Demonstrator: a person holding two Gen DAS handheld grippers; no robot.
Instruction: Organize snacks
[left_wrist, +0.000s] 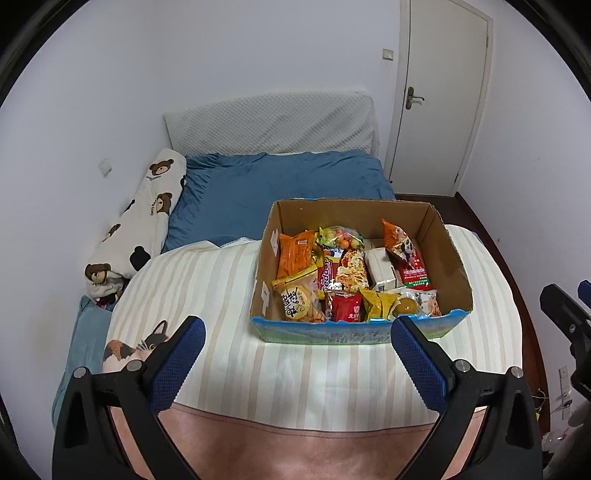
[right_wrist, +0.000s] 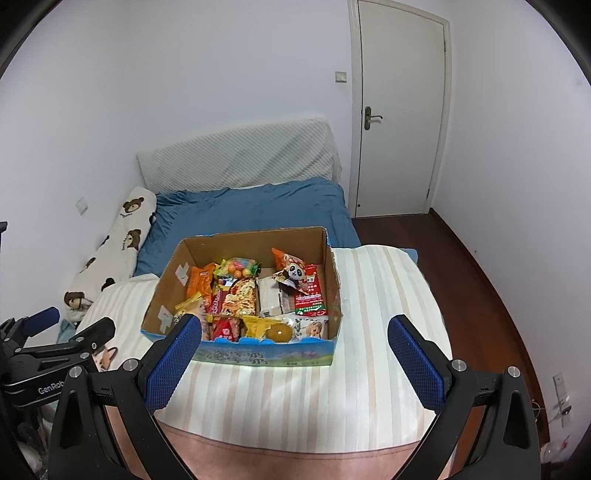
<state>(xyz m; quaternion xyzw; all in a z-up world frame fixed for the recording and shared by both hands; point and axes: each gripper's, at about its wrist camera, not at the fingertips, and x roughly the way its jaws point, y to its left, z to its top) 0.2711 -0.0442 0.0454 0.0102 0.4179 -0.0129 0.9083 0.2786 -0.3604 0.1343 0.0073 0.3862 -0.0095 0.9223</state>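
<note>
- Cardboard box (left_wrist: 448, 254) sat on the striped blanket (left_wrist: 229, 295) on the bed, ahead of both grippers; every snack in view lay inside it, none on the blanket.
- Judgement: either sorting had not started or packing was nearly done; the packs lay jumbled, so ordering inside the box looked unfinished.
- Left gripper (left_wrist: 298, 334): jaws spread wide, holding nothing, hanging over the blanket just short of the box's near wall.
- Right gripper (right_wrist: 294, 333): jaws also wide apart and empty, straddling the box's front edge in the right wrist view.
- Contents: orange packet (left_wrist: 294, 254) at left, bag of coloured candy balls (left_wrist: 340, 235) at the back, panda packet (left_wrist: 400, 243) at right, white carton (left_wrist: 380, 267), red pack (left_wrist: 345, 306), round yellow cake (left_wrist: 406, 306).
- Readable text: "GenRob…" on the left gripper's body in the right wrist view; the bear pillow (left_wrist: 147, 218) had small lettering, too blurred to read.
- Packet labels carried Chinese characters, too small to read reliably.
</note>
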